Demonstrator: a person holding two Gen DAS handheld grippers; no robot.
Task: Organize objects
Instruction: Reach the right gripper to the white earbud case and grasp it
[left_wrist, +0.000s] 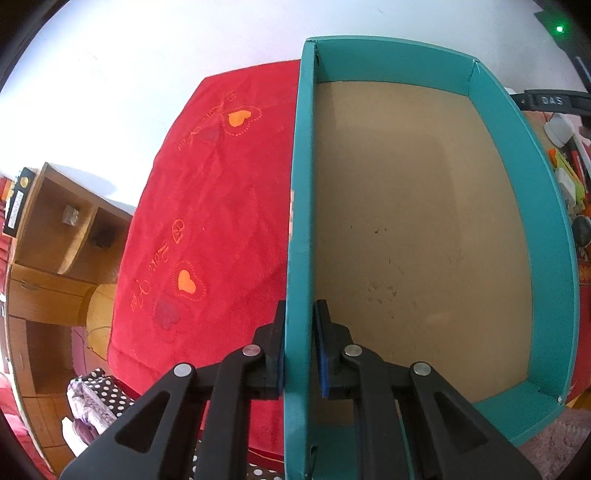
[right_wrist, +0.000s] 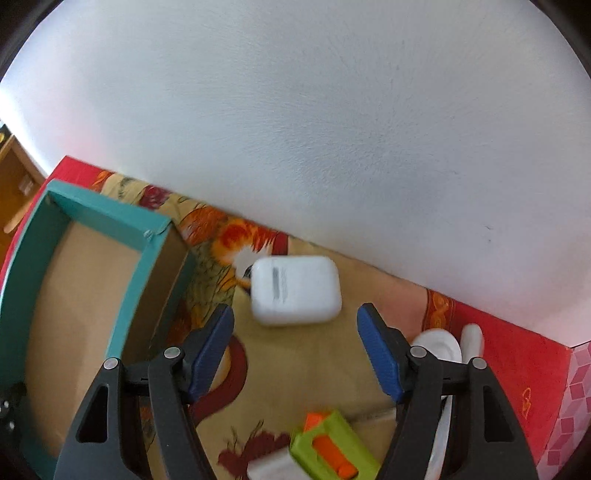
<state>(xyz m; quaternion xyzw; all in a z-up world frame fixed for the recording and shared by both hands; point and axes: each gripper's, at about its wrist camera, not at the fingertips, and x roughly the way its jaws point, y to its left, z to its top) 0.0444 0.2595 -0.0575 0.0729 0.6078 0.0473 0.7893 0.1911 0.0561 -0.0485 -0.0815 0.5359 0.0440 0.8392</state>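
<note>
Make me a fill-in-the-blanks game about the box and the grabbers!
1. The left gripper pinches the wall of the ____ box.
2. The right gripper's fingers are spread ____.
3. The case ahead of the right gripper is ____ in colour.
4. Inside, the box is ____.

Missing words: teal; open; white; empty

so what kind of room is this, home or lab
Probably a home, perhaps a bedroom: an embroidered red cloth, wooden shelving along a plain wall, and small personal items like a white earbud case beside the teal box.
</note>
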